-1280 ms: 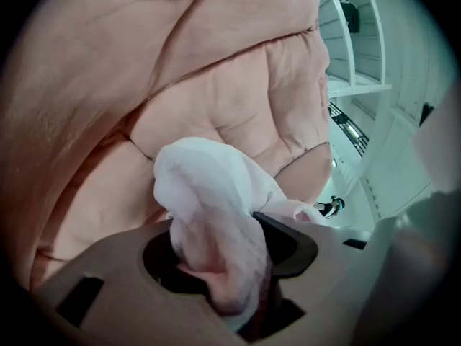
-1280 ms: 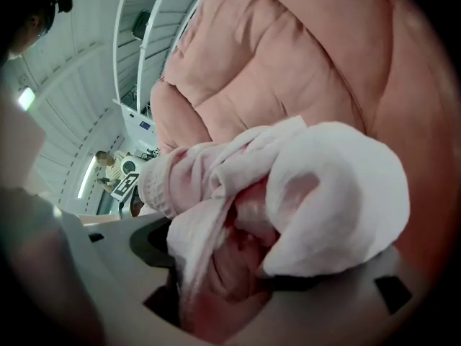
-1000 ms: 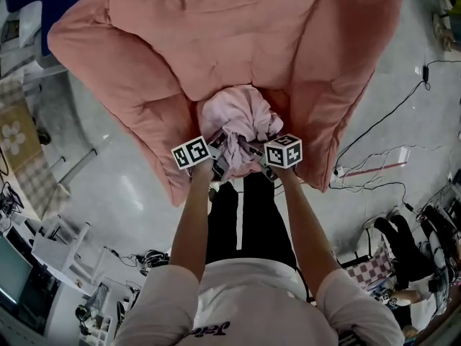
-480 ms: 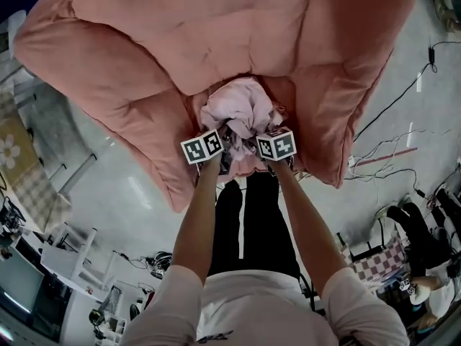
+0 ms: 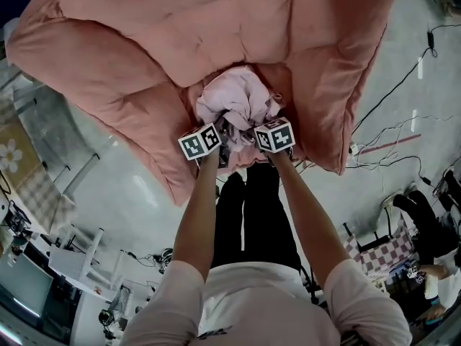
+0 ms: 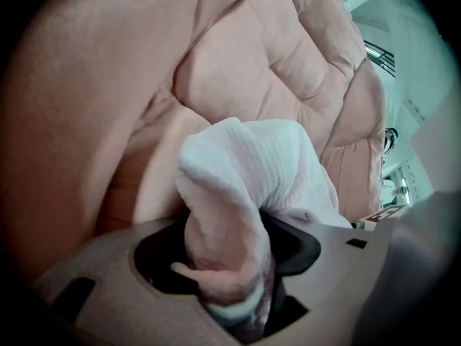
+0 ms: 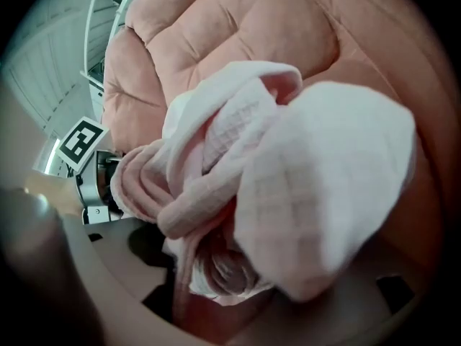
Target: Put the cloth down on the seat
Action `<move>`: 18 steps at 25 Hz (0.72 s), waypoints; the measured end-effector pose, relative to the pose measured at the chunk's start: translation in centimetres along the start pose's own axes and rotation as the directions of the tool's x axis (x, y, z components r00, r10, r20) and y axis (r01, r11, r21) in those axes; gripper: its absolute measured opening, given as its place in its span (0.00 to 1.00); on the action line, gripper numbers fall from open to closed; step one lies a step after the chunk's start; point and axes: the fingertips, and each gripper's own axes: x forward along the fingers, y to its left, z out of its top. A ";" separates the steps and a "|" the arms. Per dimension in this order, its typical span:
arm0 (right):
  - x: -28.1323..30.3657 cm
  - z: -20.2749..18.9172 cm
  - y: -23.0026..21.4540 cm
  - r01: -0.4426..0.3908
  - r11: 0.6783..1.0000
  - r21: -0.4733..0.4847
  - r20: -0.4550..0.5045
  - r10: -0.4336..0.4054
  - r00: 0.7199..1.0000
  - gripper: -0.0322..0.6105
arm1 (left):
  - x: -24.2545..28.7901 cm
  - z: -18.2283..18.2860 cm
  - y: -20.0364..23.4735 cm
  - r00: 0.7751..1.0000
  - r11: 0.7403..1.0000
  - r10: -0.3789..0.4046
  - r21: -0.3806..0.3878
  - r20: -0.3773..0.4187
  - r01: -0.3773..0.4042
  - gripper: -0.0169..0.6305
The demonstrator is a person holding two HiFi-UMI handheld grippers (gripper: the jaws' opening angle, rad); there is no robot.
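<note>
A crumpled pale pink cloth [image 5: 234,99] rests on the seat [image 5: 287,85] of a big salmon-pink cushioned armchair [image 5: 166,27]. Both grippers sit at its near edge. My left gripper [image 5: 222,132] has just been opening its jaws. In the left gripper view a fold of the cloth [image 6: 245,179] hangs loose in the gap of the left gripper [image 6: 230,280], with dark space either side. My right gripper [image 5: 250,132] stays shut on a bunch of the cloth [image 7: 288,179], which fills the right gripper [image 7: 216,280] and hides its fingertips.
The armchair's padded arms [image 5: 108,99] rise on both sides of the seat. Cables [image 5: 389,143] trail over the grey floor at the right. A checked mat [image 5: 14,150] and white furniture [image 5: 72,258] lie at the left. The person's legs [image 5: 245,215] stand just before the chair.
Both grippers have come down and forward with the cloth, which now lies lower on the seat. Over the last half second they have hardly shifted.
</note>
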 end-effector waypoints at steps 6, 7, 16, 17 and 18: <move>-3.2 -0.2 0.2 0.053 0.998 0.024 -0.011 -0.053 0.999 0.60 | -2.9 -0.5 -0.2 0.996 0.997 0.080 -0.008 -0.031 -0.080 0.48; -3.7 -0.4 0.3 0.065 0.998 0.027 -0.012 -0.065 0.998 0.60 | -3.6 -0.7 -0.3 0.995 0.996 0.087 -0.004 -0.038 -0.087 0.49; -9.2 -0.6 3.3 0.119 0.992 0.037 0.054 -0.121 0.991 0.60 | -9.7 -0.9 -2.5 0.997 0.996 0.072 0.046 -0.014 -0.072 0.50; -10.1 -0.6 3.6 0.133 0.991 0.033 0.069 -0.135 0.988 0.60 | -10.4 -1.0 -2.8 0.998 0.996 0.068 0.057 -0.010 -0.067 0.50; -11.0 -0.5 4.0 0.147 0.989 0.028 0.083 -0.149 0.985 0.60 | -11.1 -1.2 -3.2 0.998 0.995 0.068 0.073 -0.007 -0.067 0.50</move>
